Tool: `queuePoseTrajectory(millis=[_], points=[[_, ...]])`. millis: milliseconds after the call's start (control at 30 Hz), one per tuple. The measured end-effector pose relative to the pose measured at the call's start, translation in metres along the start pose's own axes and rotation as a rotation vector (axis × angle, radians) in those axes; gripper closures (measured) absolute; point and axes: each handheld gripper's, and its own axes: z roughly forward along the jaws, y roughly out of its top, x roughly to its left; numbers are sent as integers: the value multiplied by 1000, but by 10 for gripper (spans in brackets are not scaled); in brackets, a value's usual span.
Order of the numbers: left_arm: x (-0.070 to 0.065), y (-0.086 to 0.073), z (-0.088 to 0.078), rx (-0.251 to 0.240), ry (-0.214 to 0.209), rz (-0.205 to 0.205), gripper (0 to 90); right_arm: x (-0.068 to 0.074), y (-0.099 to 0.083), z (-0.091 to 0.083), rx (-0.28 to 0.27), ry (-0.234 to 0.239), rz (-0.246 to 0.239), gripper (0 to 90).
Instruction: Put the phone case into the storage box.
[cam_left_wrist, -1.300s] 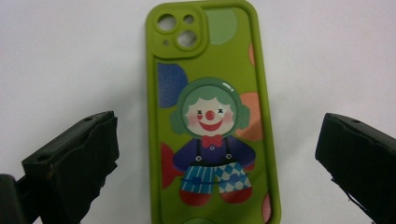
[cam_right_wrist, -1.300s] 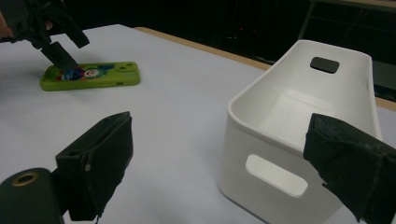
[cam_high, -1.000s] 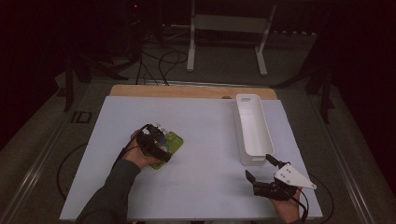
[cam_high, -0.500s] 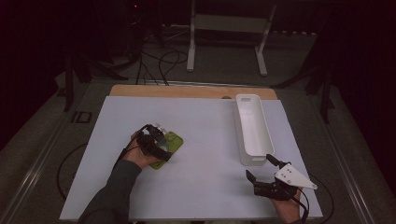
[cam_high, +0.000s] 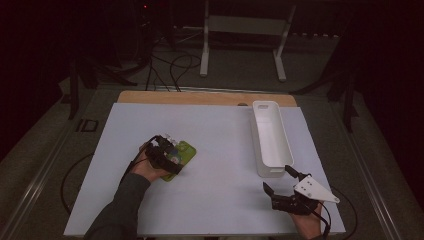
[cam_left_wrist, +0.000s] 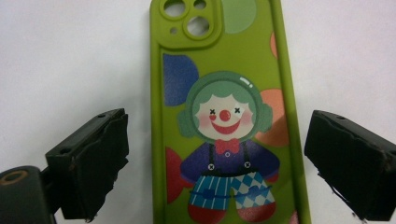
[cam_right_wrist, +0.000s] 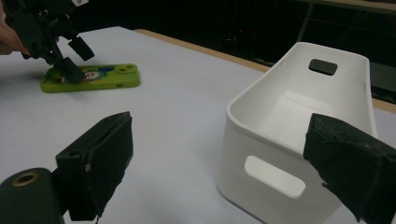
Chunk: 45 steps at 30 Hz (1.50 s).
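Note:
A green phone case (cam_left_wrist: 224, 116) with a clown picture lies flat on the white table, camera cut-outs at its far end. My left gripper (cam_left_wrist: 219, 123) points down over it with one jaw on each side of its long edges. Neither pad touches the case. The jaws have just been closing a little with the case between them. In the high view the left gripper (cam_high: 167, 152) covers the near part of the case (cam_high: 185, 151). My right gripper (cam_high: 276, 177) is open and holds nothing, near the table's front right, facing the white bin (cam_right_wrist: 261, 140).
The long white bin (cam_high: 256, 140) stands empty at the right of the white tabletop (cam_high: 220, 130). A wooden strip (cam_high: 200, 97) runs along the far edge. Beyond it are a white stand's legs (cam_high: 204, 70) and cables on the floor.
The left gripper has shifted slightly over the phone case. The right gripper has kept still.

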Motion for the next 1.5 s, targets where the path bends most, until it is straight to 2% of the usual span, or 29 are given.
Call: queuePoseTrajectory(millis=[33,300,467,767,967,1367,1500], points=[[0,-1,0,-5,-5,-10,73,0,0,0,1,0,0,82],[-4,-2,2,2,-10,20,104,0,0,0,-1,-1,2,82],[-2,-5,2,-2,-29,14,147,0,0,0,2,-2,1,82],[-2,-10,2,-16,-31,12,148,0,0,0,2,-2,-2,82],[-2,-15,5,4,-39,12,131,0,0,0,2,-4,1,82],[-2,-15,5,6,-35,3,144,0,0,0,1,-3,-1,82],[-2,-16,5,0,-27,19,151,0,0,-1,-3,-5,3,82]])
